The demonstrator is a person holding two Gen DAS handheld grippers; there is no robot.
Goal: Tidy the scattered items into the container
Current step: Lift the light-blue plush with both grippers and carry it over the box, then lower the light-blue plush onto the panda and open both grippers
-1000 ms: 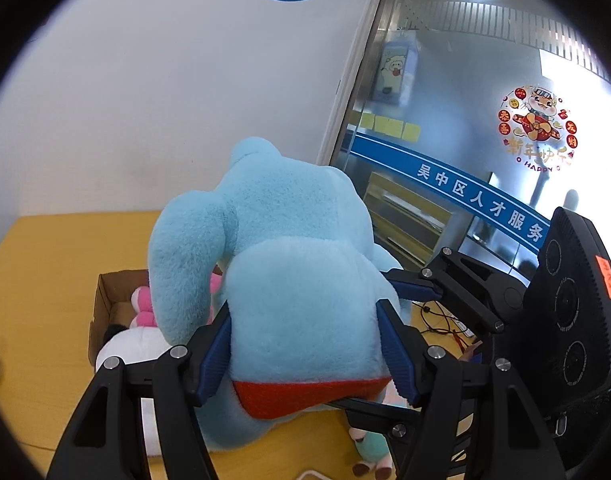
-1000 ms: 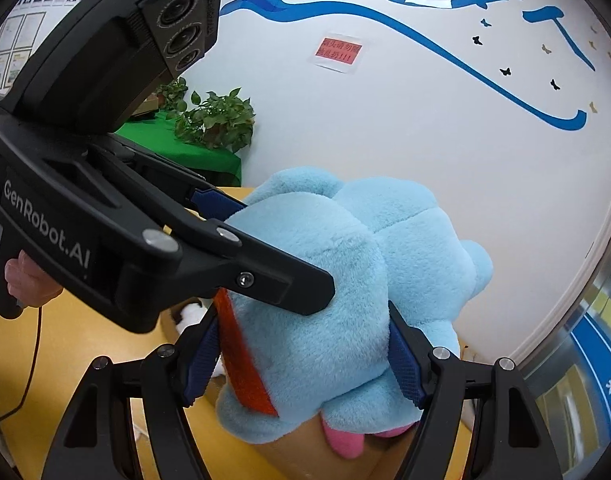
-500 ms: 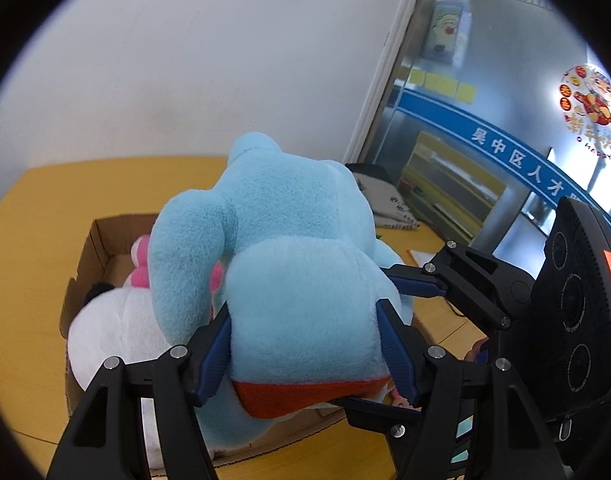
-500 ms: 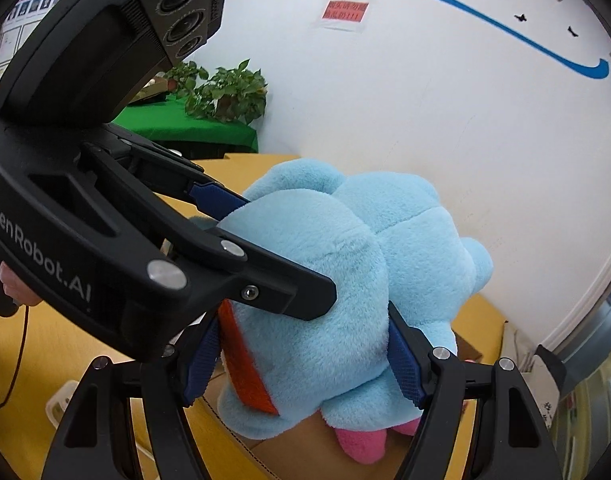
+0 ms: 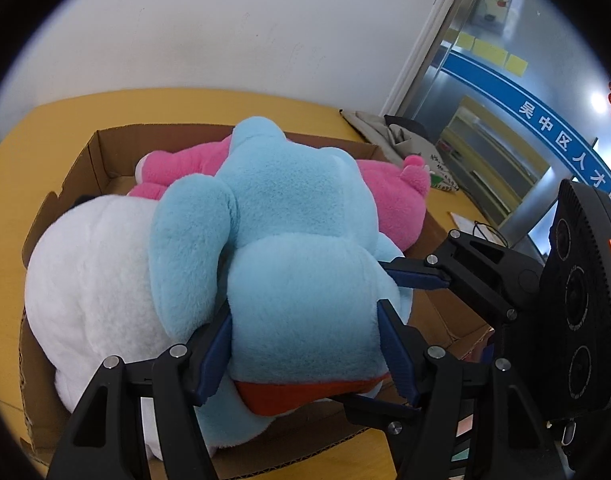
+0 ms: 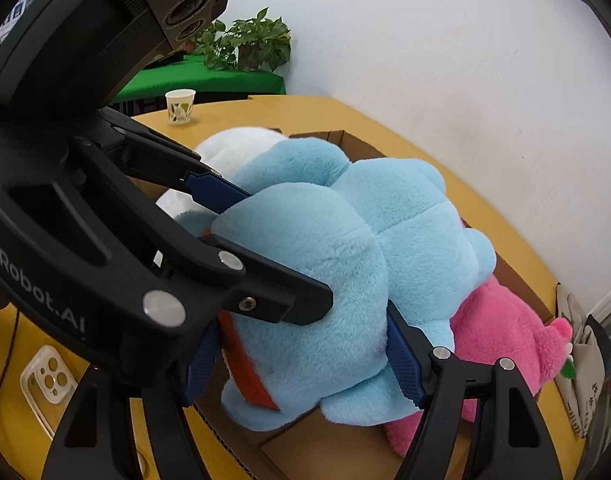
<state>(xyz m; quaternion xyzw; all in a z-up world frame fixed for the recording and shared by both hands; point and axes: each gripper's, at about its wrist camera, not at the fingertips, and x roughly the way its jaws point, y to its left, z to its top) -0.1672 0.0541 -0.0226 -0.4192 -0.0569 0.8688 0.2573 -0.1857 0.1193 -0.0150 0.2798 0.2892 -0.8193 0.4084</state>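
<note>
A large light-blue plush toy [image 5: 297, 248] with an orange-red patch is held from two sides. My left gripper [image 5: 305, 348] is shut on its rear end, both blue pads pressed into the fur. My right gripper [image 6: 301, 360] is shut on the same blue plush toy [image 6: 345, 264], and the left gripper's body crosses the left of that view. The toy hangs low over an open cardboard box [image 5: 105, 148], resting against a white plush [image 5: 93, 272] and a pink plush [image 5: 389, 196] that lie inside. In the right wrist view the pink plush [image 6: 505, 332] shows under the blue one.
The box sits on a yellow-orange table [image 5: 29, 140] against a white wall. A paper cup [image 6: 179, 106] stands at the far edge, a clear phone case [image 6: 47, 380] lies near the box, and a cloth bag [image 5: 397, 136] lies behind the box.
Both grippers have come down with the blue plush, from high above the table to just over the box. The box and its white and pink plush toys now fill the views.
</note>
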